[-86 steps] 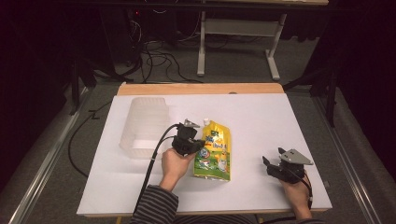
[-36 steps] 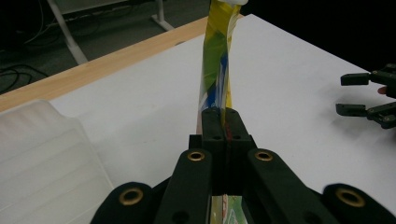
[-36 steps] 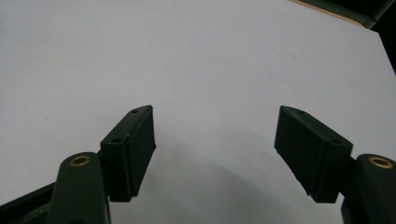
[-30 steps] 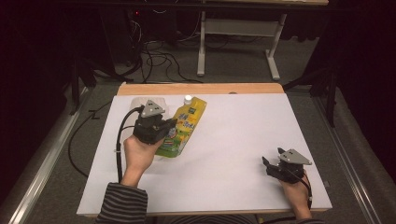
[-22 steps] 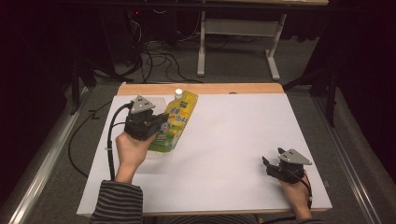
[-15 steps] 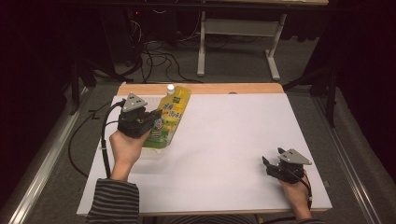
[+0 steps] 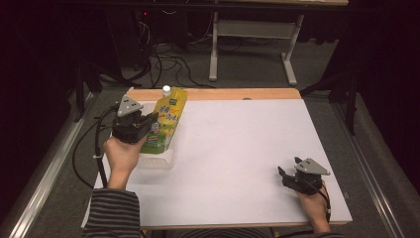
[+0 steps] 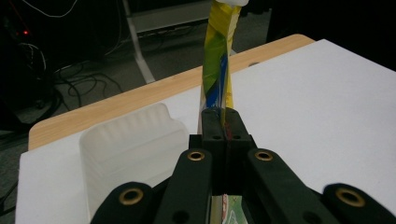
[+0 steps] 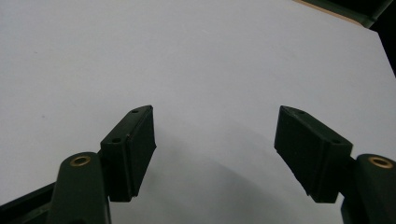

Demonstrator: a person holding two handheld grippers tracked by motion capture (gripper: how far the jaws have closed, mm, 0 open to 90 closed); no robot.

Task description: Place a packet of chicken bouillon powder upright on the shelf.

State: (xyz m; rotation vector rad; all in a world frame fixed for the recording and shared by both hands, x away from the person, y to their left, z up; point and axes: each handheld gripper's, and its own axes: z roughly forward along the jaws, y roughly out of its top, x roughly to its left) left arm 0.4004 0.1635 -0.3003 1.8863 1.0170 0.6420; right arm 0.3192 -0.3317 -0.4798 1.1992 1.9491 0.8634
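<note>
A yellow and green refill pouch with a white cap hangs at the table's back left, over a clear plastic tray. My left gripper is shut on the pouch's edge. In the left gripper view the pouch stands edge-on, pinched between the jaws of the left gripper, with the clear tray just left of it and below. My right gripper rests low at the front right of the table. Seen in its own view, the right gripper is open over bare white surface.
The white table top has a wooden strip along its far edge. Beyond it are a desk frame and floor cables. A metal rail runs along the left side.
My left gripper has carried the pouch from the table's middle to the back left, over the clear tray. The right gripper has stayed put.
</note>
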